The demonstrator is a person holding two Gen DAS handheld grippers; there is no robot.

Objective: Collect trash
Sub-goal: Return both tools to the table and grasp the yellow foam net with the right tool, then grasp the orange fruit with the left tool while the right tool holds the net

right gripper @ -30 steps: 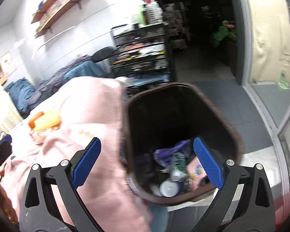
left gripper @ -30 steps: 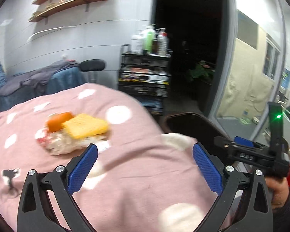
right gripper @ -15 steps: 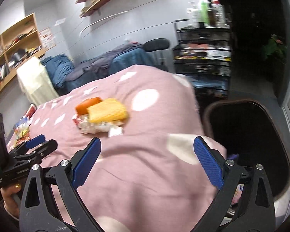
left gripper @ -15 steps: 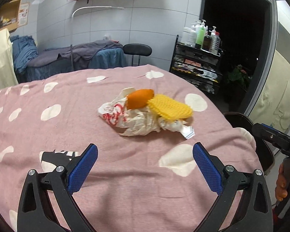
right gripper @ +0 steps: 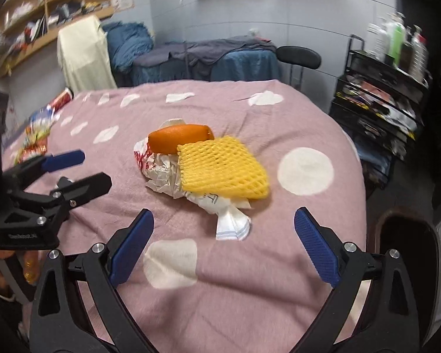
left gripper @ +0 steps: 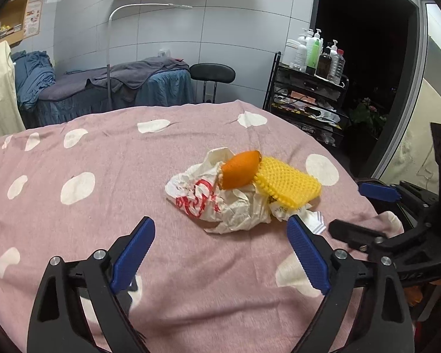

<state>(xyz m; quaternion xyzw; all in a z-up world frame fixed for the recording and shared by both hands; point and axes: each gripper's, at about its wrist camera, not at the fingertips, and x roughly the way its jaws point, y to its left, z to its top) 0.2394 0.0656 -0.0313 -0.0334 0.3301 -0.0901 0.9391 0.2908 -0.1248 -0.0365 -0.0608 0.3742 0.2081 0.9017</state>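
Note:
A trash pile lies on the pink dotted tablecloth (left gripper: 103, 153): crumpled white paper with red print (left gripper: 217, 206), an orange peel (left gripper: 239, 169) and a yellow foam fruit net (left gripper: 288, 184). In the right wrist view I see the same paper (right gripper: 161, 170), peel (right gripper: 179, 139) and net (right gripper: 223, 167). My left gripper (left gripper: 220, 253) is open and empty, just short of the paper. My right gripper (right gripper: 223, 250) is open and empty, just short of the net. The dark trash bin (right gripper: 408, 235) stands at the table's right edge.
A black trolley (left gripper: 311, 100) with bottles stands beyond the table on the right. A black stool (left gripper: 211, 73) and a bed with blue and grey covers (left gripper: 103, 88) are behind. Snack packets (right gripper: 35, 129) lie at the table's far left.
Both grippers swung away from the bin to the table and moved closer to the trash pile. Both stayed open and empty.

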